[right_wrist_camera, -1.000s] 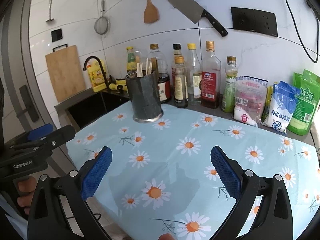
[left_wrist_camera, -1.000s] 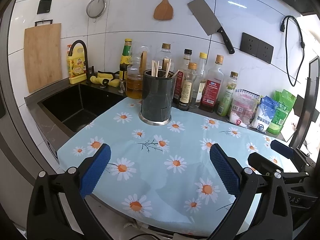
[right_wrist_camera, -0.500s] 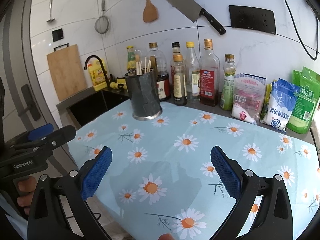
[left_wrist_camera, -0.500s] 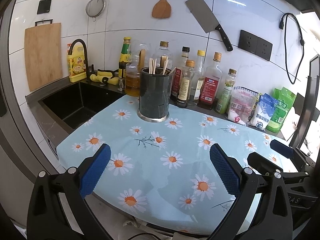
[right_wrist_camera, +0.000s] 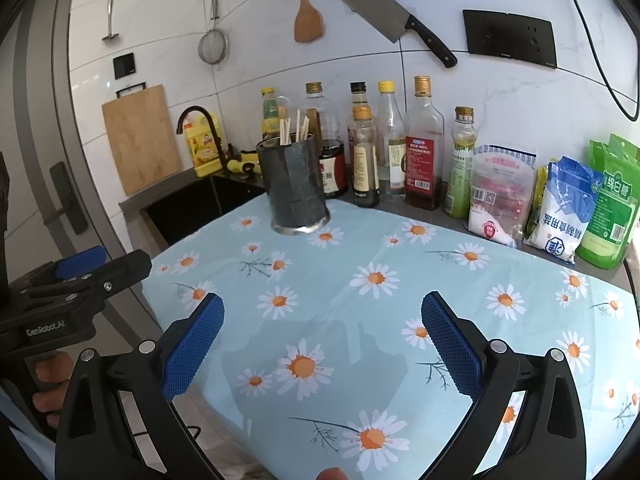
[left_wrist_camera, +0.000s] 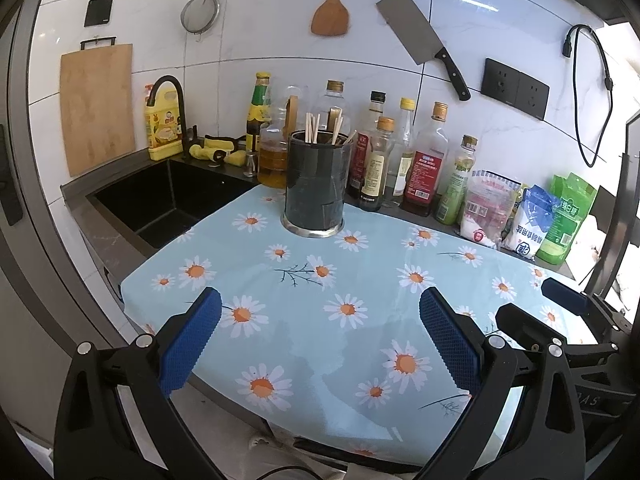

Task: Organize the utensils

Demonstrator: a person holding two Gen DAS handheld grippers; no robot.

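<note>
Now, change: both views sit farther back from the holder (left_wrist_camera: pixel 314 188) than a second ago; the job looks finished.
Left hand-held gripper (left_wrist_camera: pixel 320 344): released, empty, lower centre.
Right hand-held gripper (right_wrist_camera: pixel 322 344): released, empty, lower centre.
Chopsticks (left_wrist_camera: pixel 316 128): in the holder, upper centre, on the counter (left_wrist_camera: pixel 360 280).
Axis: near vertical, tips up, slightly fanned.

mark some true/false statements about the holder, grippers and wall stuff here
1. The dark cylindrical utensil holder stands upright on the daisy-print tablecloth. True.
2. The left gripper is shut on a chopstick. False: it is open, holding nothing.
3. Wooden chopsticks stick out of the holder. True.
4. The steel cleaver lies on the cloth. False: it hangs on the tiled wall.
5. The right gripper is open. True.
</note>
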